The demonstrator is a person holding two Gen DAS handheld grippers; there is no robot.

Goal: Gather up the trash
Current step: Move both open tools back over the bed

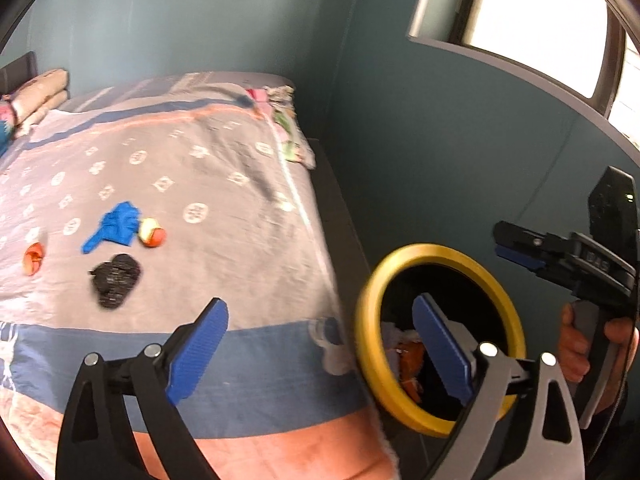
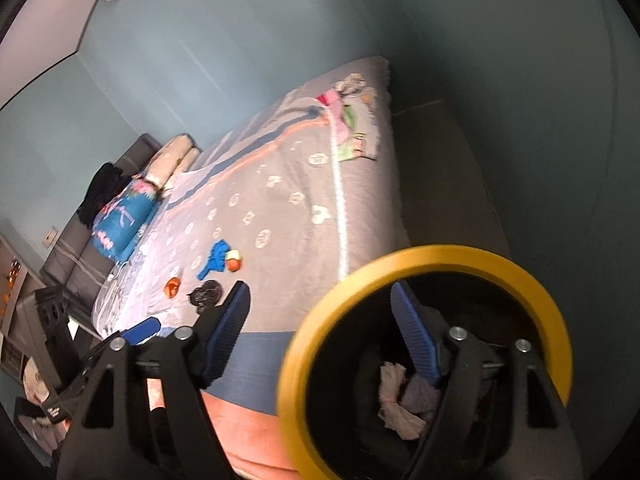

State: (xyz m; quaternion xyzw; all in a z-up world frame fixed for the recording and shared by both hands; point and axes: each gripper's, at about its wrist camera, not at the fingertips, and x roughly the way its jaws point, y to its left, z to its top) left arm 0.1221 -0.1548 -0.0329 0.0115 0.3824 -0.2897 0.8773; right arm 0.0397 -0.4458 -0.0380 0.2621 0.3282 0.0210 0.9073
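Several scraps lie on the grey patterned bedspread: a blue crumpled wrapper, an orange-and-yellow ball, a small orange piece and a black crumpled piece. A black bin with a yellow rim stands off the bed's near right corner and holds crumpled paper. My left gripper is open and empty, one finger over the bed, the other over the bin. My right gripper is also open and empty, straddling the bin's rim from above.
Pillows and a blue patterned cushion lie at the head of the bed, against a dark headboard. A folded cloth sits at the far corner. A narrow floor strip separates bed and teal wall. A window is upper right.
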